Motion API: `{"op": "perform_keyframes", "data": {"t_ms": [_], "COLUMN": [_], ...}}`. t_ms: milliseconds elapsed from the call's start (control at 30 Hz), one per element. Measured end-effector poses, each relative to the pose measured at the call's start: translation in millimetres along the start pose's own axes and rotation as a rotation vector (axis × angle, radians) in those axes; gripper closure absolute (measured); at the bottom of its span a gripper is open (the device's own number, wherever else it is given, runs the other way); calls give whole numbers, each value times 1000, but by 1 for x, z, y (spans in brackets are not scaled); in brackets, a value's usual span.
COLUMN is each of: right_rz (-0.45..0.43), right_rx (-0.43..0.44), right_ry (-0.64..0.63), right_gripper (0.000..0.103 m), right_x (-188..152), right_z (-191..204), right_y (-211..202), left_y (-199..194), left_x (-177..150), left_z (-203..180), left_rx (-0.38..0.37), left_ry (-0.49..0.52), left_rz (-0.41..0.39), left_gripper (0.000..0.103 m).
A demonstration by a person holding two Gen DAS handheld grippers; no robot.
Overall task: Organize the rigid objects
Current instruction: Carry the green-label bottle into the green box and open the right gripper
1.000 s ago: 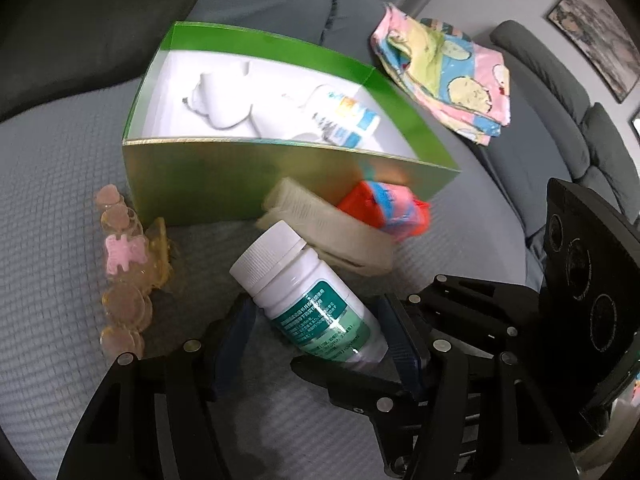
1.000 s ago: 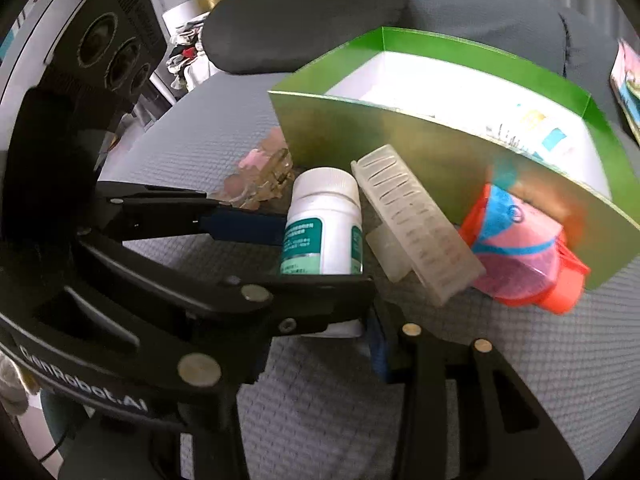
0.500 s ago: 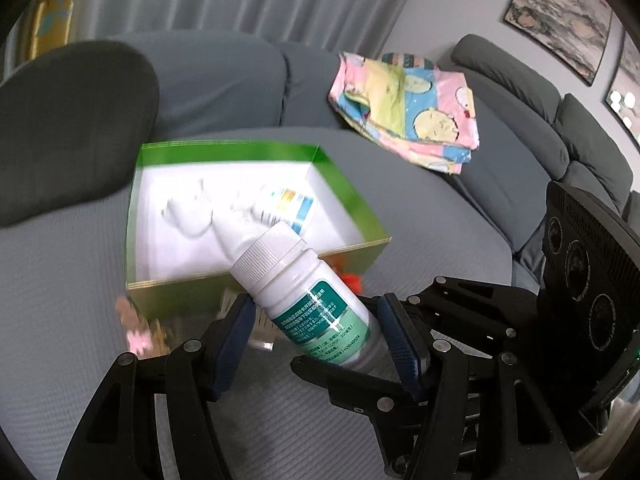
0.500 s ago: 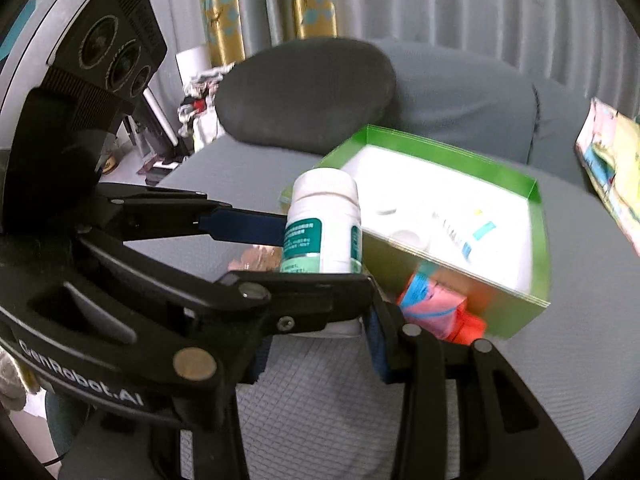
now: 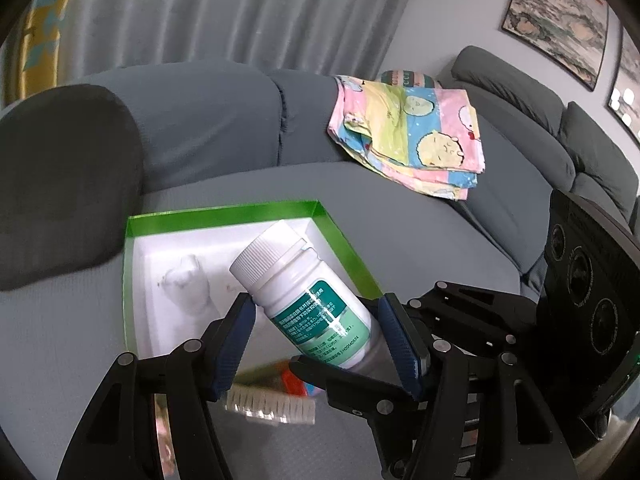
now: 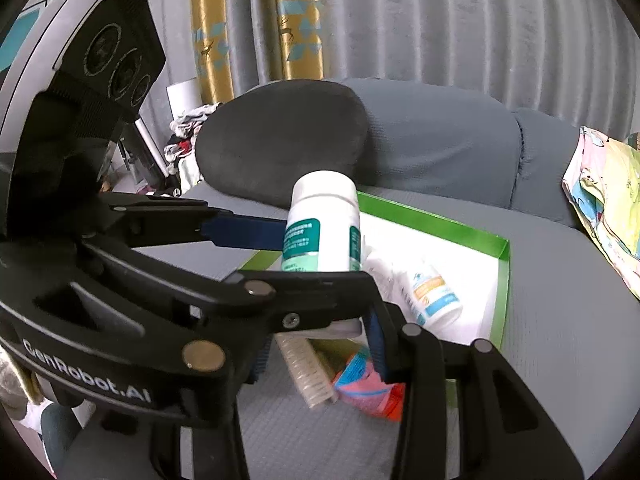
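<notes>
Both grippers hold one white pill bottle, lifted clear of the grey couch seat. Left gripper has its blue pads on either side of the bottle's labelled body; right gripper pinches the bottle's base, though its own black frame hides the contact. Bottle tilts cap-up, over the near edge of the green box.

Below the jaws: ribbed clear case and red-blue packet lie on the seat against the box's near wall, both partly hidden by gripper frames.

Inside the box: small orange-label bottle lying down, plus a white item, washed out, can't identify.

Further back: dark cushion, folded cartoon-print cloth, curtains. Clutter beside the couch is too small to read.
</notes>
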State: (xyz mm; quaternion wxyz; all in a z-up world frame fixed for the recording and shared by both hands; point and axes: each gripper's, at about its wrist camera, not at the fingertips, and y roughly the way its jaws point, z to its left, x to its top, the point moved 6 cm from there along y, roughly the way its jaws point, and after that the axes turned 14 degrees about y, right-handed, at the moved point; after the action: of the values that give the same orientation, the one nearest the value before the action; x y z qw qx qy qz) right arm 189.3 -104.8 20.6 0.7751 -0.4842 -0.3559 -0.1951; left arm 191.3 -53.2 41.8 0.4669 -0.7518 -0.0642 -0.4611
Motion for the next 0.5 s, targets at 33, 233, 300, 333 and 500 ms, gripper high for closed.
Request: {"op": "perform_keyframes", "data": {"t_ms": [33, 233, 300, 333, 500], "right_rz": [-2, 2, 7, 11, 32], "right_rx": [0, 3, 2, 4, 3], "right_ry": [0, 15, 22, 26, 33], "right_gripper": [64, 64, 64, 64, 64], "right_x": [2, 10, 10, 10, 7], "right_z": [-2, -12, -15, -17, -26], "right_y": [1, 14, 19, 21, 37], "left_y": [4, 27, 35, 39, 58], "left_x": [3, 13, 13, 14, 12], "left_z": [2, 16, 21, 23, 31], "left_rx": [0, -3, -11, -13, -11], "left_ry": [-4, -21, -34, -39, -47], "left_rz": [0, 2, 3, 4, 22], "left_gripper": [38, 38, 38, 38, 38]}}
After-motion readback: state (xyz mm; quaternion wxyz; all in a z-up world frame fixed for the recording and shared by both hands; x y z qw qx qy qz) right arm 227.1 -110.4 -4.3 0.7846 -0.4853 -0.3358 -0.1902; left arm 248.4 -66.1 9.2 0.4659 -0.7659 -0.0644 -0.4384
